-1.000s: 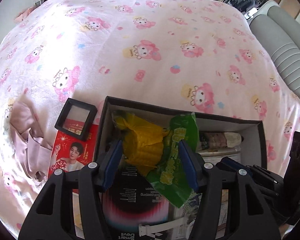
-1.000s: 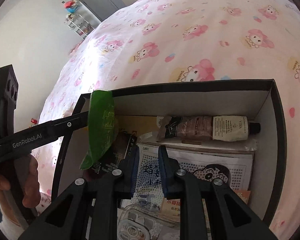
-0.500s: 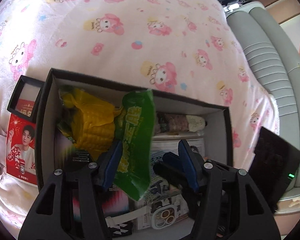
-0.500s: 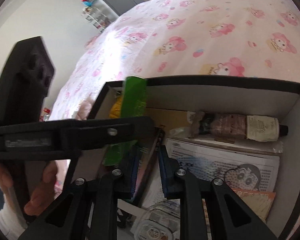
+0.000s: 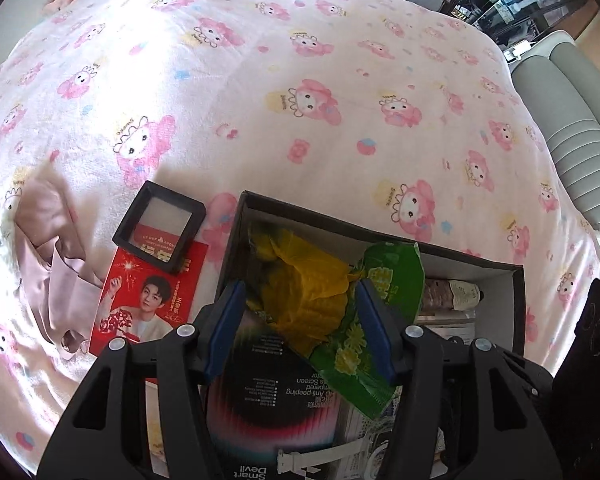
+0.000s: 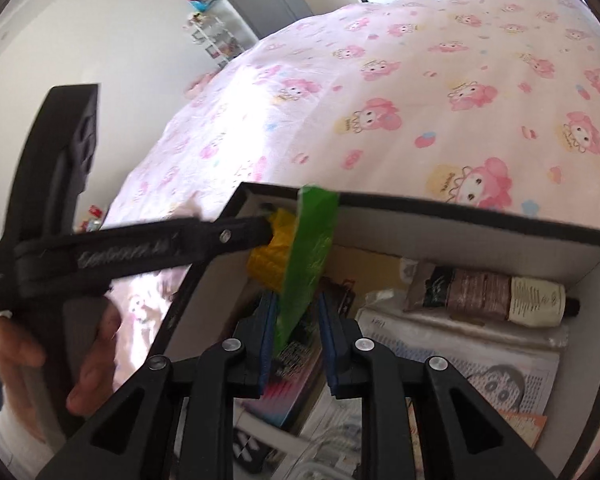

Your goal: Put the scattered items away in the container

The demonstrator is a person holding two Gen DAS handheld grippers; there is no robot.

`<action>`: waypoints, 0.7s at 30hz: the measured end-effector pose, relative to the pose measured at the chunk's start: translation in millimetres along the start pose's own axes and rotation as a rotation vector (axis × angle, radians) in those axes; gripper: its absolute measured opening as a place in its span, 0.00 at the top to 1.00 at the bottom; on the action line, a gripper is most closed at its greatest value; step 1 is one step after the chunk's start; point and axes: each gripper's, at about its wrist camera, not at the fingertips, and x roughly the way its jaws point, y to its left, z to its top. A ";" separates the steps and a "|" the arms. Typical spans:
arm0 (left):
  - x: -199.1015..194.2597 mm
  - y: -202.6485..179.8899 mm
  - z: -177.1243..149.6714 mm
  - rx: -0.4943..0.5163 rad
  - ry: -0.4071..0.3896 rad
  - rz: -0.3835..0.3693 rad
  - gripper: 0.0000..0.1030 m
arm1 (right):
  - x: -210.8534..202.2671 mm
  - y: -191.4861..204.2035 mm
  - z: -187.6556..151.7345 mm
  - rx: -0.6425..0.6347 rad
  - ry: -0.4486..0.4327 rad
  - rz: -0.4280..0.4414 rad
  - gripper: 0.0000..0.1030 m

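Right wrist: my right claw (image 6: pixel 296 344) is inside the box (image 6: pixel 476 216), jaws opening. The green packet (image 6: pixel 310 252) stands on edge between the pads; I see a gap on the right pad, contact on the left pad unclear.
Left wrist: my left claw (image 5: pixel 300 324) is wide open over the box's left end, gripping nothing. The yellow packet (image 5: pixel 300 280) and the green one sit between and just beyond its tips.
Green packet: inside the box, leaning up against the yellow one, top edge poking above the far wall.
Box contents: tube (image 6: pixel 496 294) along the far wall to my right, printed sheet (image 6: pixel 460 360) below it, dark carton (image 5: pixel 268 384) under the left claw.
Still out: red card (image 5: pixel 140 304), black frame (image 5: pixel 160 226) on it, pink cloth (image 5: pixel 48 264), all left of the box on the bedspread (image 5: pixel 300 80).
Risk 1: the packet stays upright and tips over the wall, because nothing flattens it.
Risk 2: the two claws sit close together, so pulling out carelessly could clip one against the other or drag the packet.
Risk 3: the soft bedspread lets the box shift if I nudge a wall.
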 end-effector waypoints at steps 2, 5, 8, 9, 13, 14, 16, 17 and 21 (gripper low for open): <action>1.9 0.0 0.7 0.000 0.003 -0.009 0.45 | 5.9 -1.7 3.0 -0.008 0.008 -0.027 0.83; 0.7 0.3 0.9 -0.014 0.002 -0.059 0.45 | 9.5 -19.6 2.2 0.058 0.021 -0.061 0.83; -3.0 -1.6 2.0 -0.028 -0.031 -0.071 0.45 | 6.7 -34.9 -1.6 0.103 0.024 -0.108 0.83; -4.2 -3.2 2.8 -0.022 -0.036 -0.076 0.45 | 5.2 -39.5 -2.3 0.128 0.020 -0.093 0.83; -3.1 -10.5 2.9 0.009 -0.024 -0.124 0.45 | 0.4 -46.9 -2.9 0.164 0.000 -0.123 0.83; -1.4 -12.7 2.9 0.019 -0.013 -0.134 0.45 | -2.3 -48.8 -3.4 0.177 -0.006 -0.129 0.83; 3.4 -19.1 0.6 0.045 0.016 -0.141 0.45 | -8.8 -51.5 -5.0 0.195 -0.018 -0.121 0.83; 5.7 -22.3 -1.0 0.058 0.026 -0.134 0.45 | -12.7 -52.1 -6.1 0.199 -0.026 -0.116 0.83; 16.6 -29.2 -7.4 0.080 0.069 -0.085 0.45 | -21.1 -46.3 -5.2 0.161 -0.057 -0.080 0.83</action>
